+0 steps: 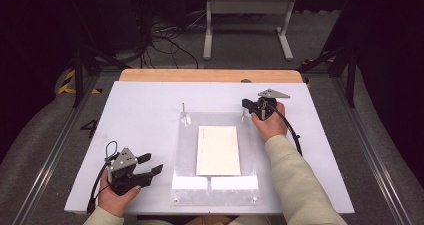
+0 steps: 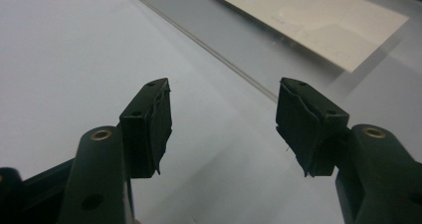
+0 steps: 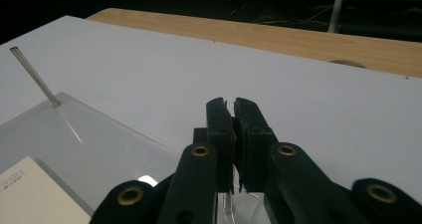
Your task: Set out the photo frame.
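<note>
High view: my right tool [image 1: 248, 106] sits at the far right pin [image 1: 243, 115] of the clear plate [image 1: 182, 155] on the white desk [image 1: 140, 110]; my left tool [image 1: 145, 165] rests near the plate's left edge, its halves apart. Left gripper view: pads wide, nothing between them, the cream card [image 2: 308, 20] ahead. Right gripper view: pads pressed together over the pin, whose lower end I glimpse below them; the other pin [image 3: 35, 77] stands upright at the far corner.

On my table [image 1: 140, 105], a clear plate [image 1: 187, 155] lies at centre with a sheet of paper [image 1: 218, 150] on it; two pins [image 1: 183, 110] stand at its far corners, my right gripper [image 1: 246, 104] at the right-hand one, my left gripper [image 1: 150, 164] left of the plate's near end
</note>
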A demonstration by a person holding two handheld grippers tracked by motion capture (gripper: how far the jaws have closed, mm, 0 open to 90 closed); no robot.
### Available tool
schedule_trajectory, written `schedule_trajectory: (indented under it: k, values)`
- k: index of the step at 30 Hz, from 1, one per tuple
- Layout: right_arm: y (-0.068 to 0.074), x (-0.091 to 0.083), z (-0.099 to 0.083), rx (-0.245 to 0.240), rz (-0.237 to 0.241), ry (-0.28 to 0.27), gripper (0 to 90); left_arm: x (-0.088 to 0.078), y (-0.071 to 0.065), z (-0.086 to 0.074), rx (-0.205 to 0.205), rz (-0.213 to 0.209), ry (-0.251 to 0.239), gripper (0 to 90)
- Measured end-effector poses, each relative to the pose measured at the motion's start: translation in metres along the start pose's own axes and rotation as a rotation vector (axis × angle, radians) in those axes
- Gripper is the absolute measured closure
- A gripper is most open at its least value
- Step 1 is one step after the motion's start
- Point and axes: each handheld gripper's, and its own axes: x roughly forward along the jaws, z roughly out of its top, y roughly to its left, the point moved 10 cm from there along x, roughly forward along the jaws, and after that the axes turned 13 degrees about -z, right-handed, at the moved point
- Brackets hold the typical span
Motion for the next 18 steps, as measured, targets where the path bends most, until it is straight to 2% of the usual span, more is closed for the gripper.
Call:
schedule_trajectory:
  k: [3,6,7,11,12,13,14,15,16,17,18]
  values:
    - [-0.002,0.005,0.001,0.041,0.015,-0.005,85.6,-0.001,-0.002,-0.001,0.011,0.004,0.0,38.7]
    - [-0.004,0.007,0.002,0.052,0.021,-0.005,85.6,-0.003,-0.002,-0.002,0.022,0.012,-0.001,37.3]
    - [-0.005,0.009,0.002,0.077,0.03,0.003,85.6,-0.004,-0.003,-0.002,0.035,0.02,0.0,36.6]
    - [-0.006,0.014,0.003,0.105,0.042,0.006,85.6,-0.005,-0.008,-0.002,0.078,0.015,-0.005,35.4]
    - [-0.007,0.015,0.003,0.117,0.047,0.005,85.6,-0.005,-0.008,-0.002,0.078,0.015,-0.005,34.7]
    - [-0.007,0.016,0.003,0.132,0.05,0.009,85.6,-0.004,-0.013,0.0,0.108,0.008,-0.012,33.6]
    - [-0.007,0.017,0.003,0.137,0.052,0.011,85.6,-0.004,-0.013,0.0,0.108,0.008,-0.012,32.4]
    - [-0.008,0.018,0.003,0.143,0.053,0.014,85.6,-0.002,-0.017,0.002,0.145,0.008,-0.015,30.6]
    - [-0.008,0.018,0.003,0.143,0.053,0.014,85.6,-0.002,-0.017,0.002,0.145,0.008,-0.015,29.1]
    - [-0.009,0.019,0.004,0.16,0.058,0.015,85.5,0.002,-0.022,0.003,0.192,0.018,-0.01,27.9]
    - [-0.009,0.02,0.004,0.162,0.059,0.017,85.5,0.004,-0.024,0.004,0.208,0.021,-0.009,26.6]
